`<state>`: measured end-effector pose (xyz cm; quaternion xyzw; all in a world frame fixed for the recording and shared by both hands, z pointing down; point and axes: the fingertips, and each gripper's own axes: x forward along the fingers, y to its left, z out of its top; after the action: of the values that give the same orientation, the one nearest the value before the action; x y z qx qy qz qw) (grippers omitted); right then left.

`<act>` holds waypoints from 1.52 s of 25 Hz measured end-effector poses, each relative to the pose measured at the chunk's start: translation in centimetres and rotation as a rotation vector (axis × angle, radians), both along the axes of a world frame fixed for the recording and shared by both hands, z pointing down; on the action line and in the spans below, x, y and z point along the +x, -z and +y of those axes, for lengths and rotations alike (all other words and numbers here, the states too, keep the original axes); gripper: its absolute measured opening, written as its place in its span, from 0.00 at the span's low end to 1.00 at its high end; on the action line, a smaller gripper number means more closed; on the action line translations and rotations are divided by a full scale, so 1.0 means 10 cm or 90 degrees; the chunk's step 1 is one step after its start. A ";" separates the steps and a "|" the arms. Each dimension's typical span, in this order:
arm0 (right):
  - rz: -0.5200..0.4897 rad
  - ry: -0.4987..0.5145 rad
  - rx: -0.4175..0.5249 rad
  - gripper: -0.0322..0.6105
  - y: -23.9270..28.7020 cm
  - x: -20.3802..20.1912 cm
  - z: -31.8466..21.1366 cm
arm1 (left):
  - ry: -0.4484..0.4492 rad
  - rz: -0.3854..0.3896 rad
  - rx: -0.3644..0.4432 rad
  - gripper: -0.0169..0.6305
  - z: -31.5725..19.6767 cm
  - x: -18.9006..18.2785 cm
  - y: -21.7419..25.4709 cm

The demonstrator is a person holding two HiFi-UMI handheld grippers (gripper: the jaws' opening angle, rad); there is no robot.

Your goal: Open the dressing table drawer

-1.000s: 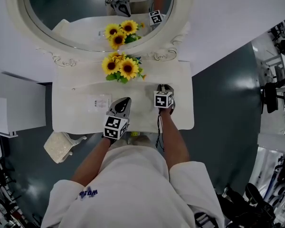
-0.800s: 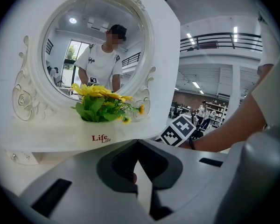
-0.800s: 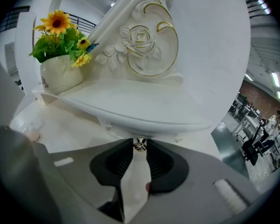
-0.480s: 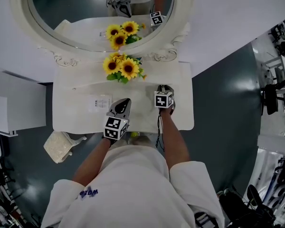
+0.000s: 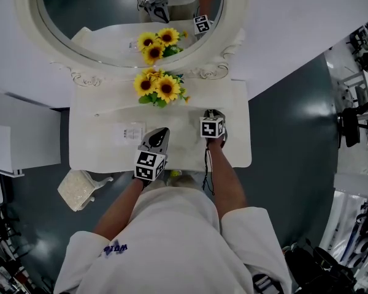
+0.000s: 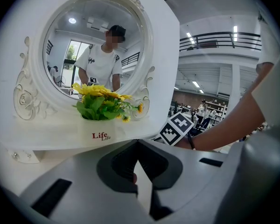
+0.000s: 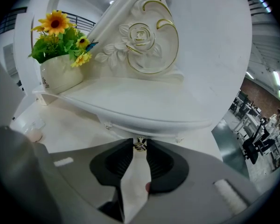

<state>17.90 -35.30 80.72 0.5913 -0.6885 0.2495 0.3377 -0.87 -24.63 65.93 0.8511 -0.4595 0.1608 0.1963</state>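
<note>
Tabletop (image 5: 98, 141) unchanged, right gripper (image 5: 213, 111) still on knob (image 7: 140, 144).

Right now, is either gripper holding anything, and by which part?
The right gripper pinches the small metal drawer knob by its head, between the jaw tips. The left gripper is shut on nothing.

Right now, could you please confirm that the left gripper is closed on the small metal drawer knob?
Not quite: the right gripper is the one closed on the small metal drawer knob, as the right gripper view shows. The left gripper is shut on nothing.
</note>
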 end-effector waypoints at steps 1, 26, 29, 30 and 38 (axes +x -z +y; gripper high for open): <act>0.001 0.003 0.001 0.21 0.00 0.00 0.02 | 0.000 0.000 0.001 0.04 0.00 0.00 0.00; 0.010 0.008 -0.005 0.21 -0.01 0.00 0.24 | -0.002 -0.004 -0.008 0.04 0.22 -0.02 -0.09; 0.015 0.009 -0.010 0.21 -0.04 0.01 0.27 | -0.001 -0.003 -0.011 0.04 0.25 -0.03 -0.11; 0.016 0.009 -0.011 0.21 -0.04 0.01 0.27 | -0.001 -0.003 -0.011 0.04 0.26 -0.04 -0.11; 0.018 0.009 -0.013 0.21 -0.05 0.01 0.31 | -0.007 -0.005 -0.014 0.04 0.31 -0.04 -0.15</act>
<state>17.97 -32.16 81.18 0.5862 -0.6856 0.2458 0.3549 -1.24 -21.51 67.44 0.8510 -0.4535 0.1703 0.2030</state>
